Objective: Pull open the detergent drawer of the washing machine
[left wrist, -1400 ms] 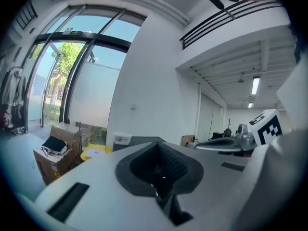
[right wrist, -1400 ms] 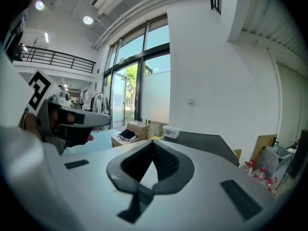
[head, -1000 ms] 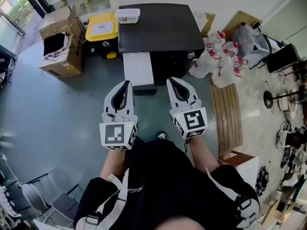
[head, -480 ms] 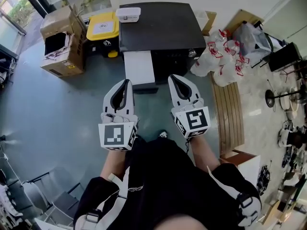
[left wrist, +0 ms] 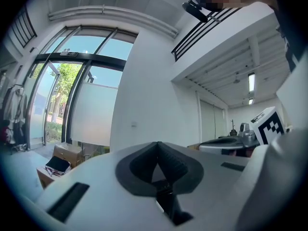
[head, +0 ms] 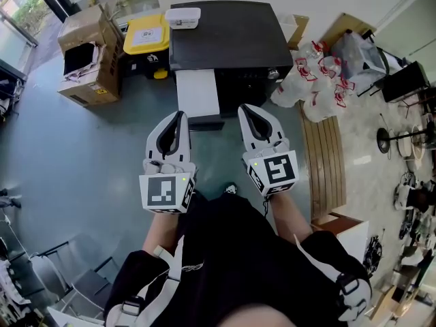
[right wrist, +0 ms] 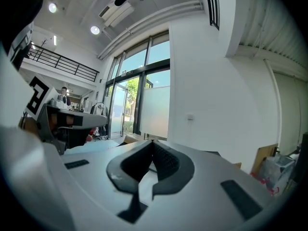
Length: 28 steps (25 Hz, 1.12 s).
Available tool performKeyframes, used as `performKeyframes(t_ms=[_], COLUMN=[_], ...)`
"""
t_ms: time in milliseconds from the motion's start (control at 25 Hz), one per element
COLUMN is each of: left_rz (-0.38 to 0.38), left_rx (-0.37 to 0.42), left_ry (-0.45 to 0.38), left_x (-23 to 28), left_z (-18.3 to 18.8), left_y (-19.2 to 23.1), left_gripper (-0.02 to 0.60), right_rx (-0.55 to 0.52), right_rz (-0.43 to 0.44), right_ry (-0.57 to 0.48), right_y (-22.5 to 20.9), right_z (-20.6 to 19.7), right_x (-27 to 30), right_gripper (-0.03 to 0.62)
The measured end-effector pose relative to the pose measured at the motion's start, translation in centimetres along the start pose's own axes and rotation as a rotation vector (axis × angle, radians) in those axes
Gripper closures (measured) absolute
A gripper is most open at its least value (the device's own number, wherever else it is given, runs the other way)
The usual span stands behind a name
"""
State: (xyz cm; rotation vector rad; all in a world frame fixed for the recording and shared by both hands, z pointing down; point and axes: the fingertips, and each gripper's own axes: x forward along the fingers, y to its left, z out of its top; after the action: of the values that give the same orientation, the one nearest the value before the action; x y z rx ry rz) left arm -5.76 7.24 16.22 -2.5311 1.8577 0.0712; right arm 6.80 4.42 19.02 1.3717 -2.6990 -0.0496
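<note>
In the head view a washing machine with a black top [head: 228, 36] stands against the far wall. A white detergent drawer [head: 197, 95] sticks out of its front on the left side. My left gripper [head: 180, 115] is level, with its tips just short of the drawer's front edge and its jaws shut on nothing. My right gripper [head: 244, 109] hovers beside it, below the machine's front, also shut and empty. The left gripper view shows the pads [left wrist: 157, 144] meeting at the tip. In the right gripper view the gripper [right wrist: 153, 141] is closed the same way. Neither gripper view shows the machine.
A white container [head: 182, 18] sits on the machine's top. Left of the machine are a yellow-lidded bin [head: 145, 37] and an open cardboard box [head: 85, 53]. To the right lie white plastic bags [head: 312, 80], a wooden slatted bench [head: 323, 161] and a dark chair [head: 402, 80].
</note>
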Motion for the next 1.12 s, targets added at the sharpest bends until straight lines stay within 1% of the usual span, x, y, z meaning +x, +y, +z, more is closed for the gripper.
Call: performKeyframes(t_ms=[400,1120], left_rz=[-0.006,0.0], left_rx=[0.003,0.001], left_ry=[0.004,0.002], left_x=[-0.08,-0.52], left_z=[-0.15,-0.14], left_y=[-0.43,-0.4], left_gripper=[0.561,0.561], right_rx=[-0.037,-0.01], right_rz=[0.005,0.013], right_ry=[0.0,0.005], right_y=[0.64,0.87], right_z=[0.06,-0.3], right_x=[-0.28,-0.44], right_gripper=[0.586,0.586])
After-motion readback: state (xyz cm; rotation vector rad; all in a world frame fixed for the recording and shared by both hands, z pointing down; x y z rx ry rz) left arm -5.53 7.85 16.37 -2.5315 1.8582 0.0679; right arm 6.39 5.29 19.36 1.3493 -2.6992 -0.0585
